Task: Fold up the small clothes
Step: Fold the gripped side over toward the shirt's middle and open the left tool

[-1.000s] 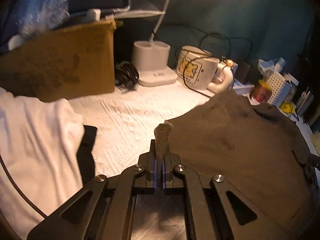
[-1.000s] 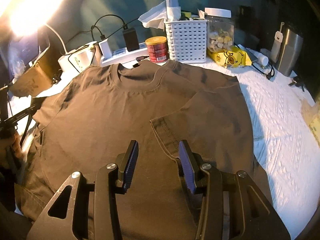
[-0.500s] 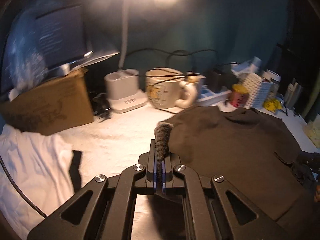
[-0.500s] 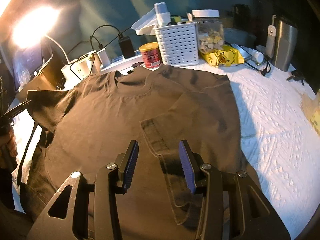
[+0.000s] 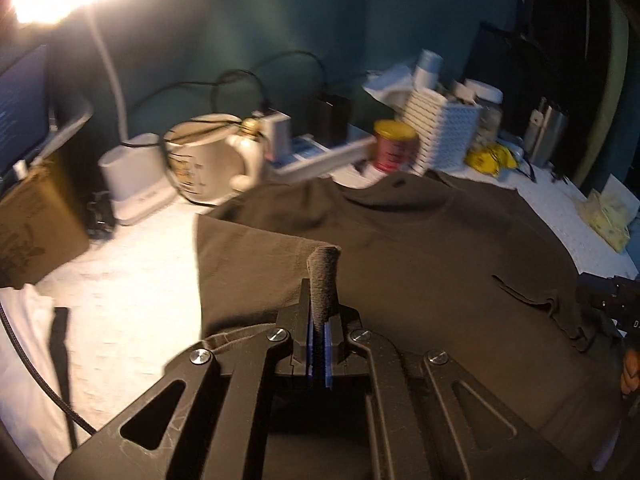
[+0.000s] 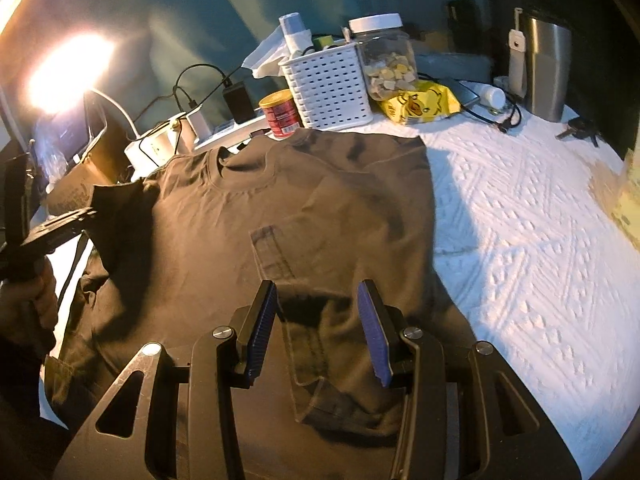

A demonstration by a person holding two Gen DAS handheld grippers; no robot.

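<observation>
White perforated plastic basket point(image 6: 330, 88) at the back of the counter, holding crumpled tissue and a pale roll; beside it a clear plastic jar with a white lid point(image 6: 386, 60), filled with pale chunks, and a red cylindrical tin with a yellow lid point(image 6: 280, 114) standing just at the shirt's collar edge. Cream ceramic mug with a printed figure point(image 5: 208, 164) further left, with black cables draped over it, next to a white lamp base point(image 5: 134, 178) and a brown cardboard box point(image 5: 36, 216). Yellow snack bag point(image 6: 420, 104) and a brushed steel tumbler point(image 6: 546, 68) to the right, on the white textured cloth covering the counter point(image 6: 540, 240). Dark brown short-sleeved T-shirt point(image 6: 300, 208) spread flat on that cloth, collar toward the clutter, its right side folded in with the sleeve lying across the chest. Left gripper point(image 5: 319, 332) pressed together on a fold of the shirt's left sleeve, the fabric raised off the cloth; a hand point(image 6: 24, 300) grips its handle. Right gripper point(image 6: 318, 328) spread, poised over the shirt's lower part, nothing pinched between its blue pads point(image 6: 262, 326).
</observation>
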